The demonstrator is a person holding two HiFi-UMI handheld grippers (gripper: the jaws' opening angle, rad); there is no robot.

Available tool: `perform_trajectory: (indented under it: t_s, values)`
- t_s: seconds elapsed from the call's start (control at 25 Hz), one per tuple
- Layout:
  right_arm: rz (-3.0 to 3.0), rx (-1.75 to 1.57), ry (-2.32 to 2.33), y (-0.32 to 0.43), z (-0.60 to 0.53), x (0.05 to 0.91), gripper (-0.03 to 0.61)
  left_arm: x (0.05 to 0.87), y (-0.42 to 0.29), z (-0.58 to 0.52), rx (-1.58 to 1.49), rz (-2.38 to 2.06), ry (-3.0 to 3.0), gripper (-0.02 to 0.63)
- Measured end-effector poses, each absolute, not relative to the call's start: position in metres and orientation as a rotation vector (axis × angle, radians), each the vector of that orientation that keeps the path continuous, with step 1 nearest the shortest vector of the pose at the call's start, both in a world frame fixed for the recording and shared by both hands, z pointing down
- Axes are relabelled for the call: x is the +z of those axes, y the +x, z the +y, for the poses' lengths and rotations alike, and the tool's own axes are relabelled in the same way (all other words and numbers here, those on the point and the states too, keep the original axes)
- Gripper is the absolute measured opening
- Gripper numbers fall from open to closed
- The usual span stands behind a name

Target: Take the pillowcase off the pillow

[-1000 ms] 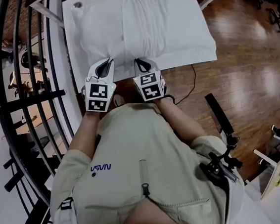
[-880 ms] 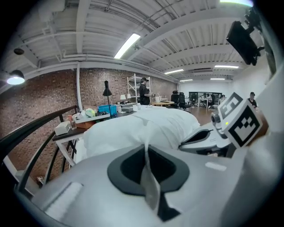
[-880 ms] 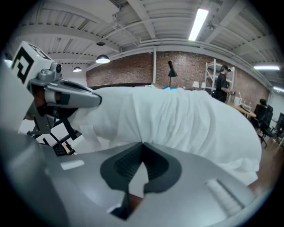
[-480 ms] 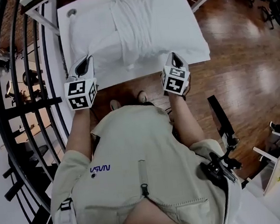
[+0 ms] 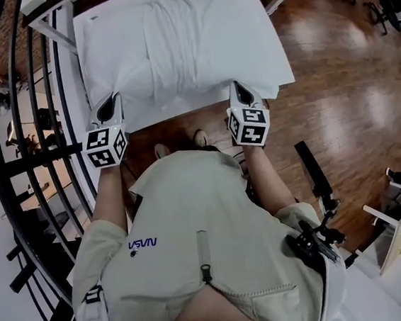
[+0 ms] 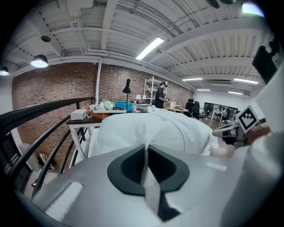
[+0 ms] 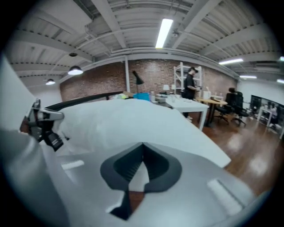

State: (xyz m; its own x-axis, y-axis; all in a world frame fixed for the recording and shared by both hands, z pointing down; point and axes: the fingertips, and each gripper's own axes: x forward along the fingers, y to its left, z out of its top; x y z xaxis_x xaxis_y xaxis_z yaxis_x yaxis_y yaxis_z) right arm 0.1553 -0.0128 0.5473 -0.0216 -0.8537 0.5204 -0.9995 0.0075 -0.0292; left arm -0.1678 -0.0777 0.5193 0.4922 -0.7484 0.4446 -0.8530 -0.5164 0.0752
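The white pillowcase (image 5: 174,45) lay across the white bench (image 5: 181,112), bulging and wrinkled in the middle, its near edge along the bench's near side. The left claw (image 5: 112,103) was closed tight on a fold of that white cloth at the near left corner; in the left gripper view the cloth ran up between the pressed pads. The right claw (image 5: 239,90) was likewise closed on the cloth at the near right corner. The two claws were well apart, one at each end of the near edge. A black railing (image 5: 13,140) curved along the left, and a wooden floor (image 5: 350,90) lay to the right.
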Motion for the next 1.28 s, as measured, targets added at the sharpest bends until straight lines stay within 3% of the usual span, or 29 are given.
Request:
perform_trajectory:
  t_s: [0.24,0.32,0.52,0.6,0.68,0.72,0.76,0.84,1.0,1.28]
  values:
    - [-2.234,0.451,1.501,0.026,-0.024,0.536,0.085,0.517,-0.164,-0.065,0.6,-1.384,2.511,0.031]
    - [-2.271,0.43,1.439,0.005,-0.029,0.533,0.097,0.509,-0.162,-0.062,0.657,-1.423,2.576,0.092]
    - [-2.271,0.45,1.377,-0.022,-0.032,0.539,0.165,0.497,-0.115,-0.046,0.813,-1.284,2.826,0.17]
    - [-2.229,0.452,1.356,-0.028,-0.036,0.551,0.174,0.525,-0.097,-0.045,0.937,-1.162,2.813,0.285]
    - [-2.174,0.42,1.344,-0.03,-0.041,0.562,0.174,0.557,-0.089,-0.049,1.107,-1.087,2.771,0.328]
    - [-2.144,0.398,1.346,-0.029,-0.044,0.566,0.171,0.569,-0.089,-0.053,1.191,-1.079,2.759,0.326]
    - [-2.117,0.379,1.354,-0.027,-0.047,0.569,0.135,0.577,-0.09,-0.057,1.25,-1.078,2.752,0.229]
    - [-2.085,0.363,1.385,-0.018,-0.051,0.571,0.009,0.58,-0.094,-0.061,1.25,-1.067,2.745,0.148]
    - [-2.059,0.309,1.481,0.008,-0.052,0.552,0.005,0.555,-0.096,-0.066,1.088,-1.119,2.773,0.071]
    - [-1.877,0.124,1.648,0.071,-0.058,0.523,0.005,0.502,-0.094,-0.083,0.825,-1.148,2.807,0.048]
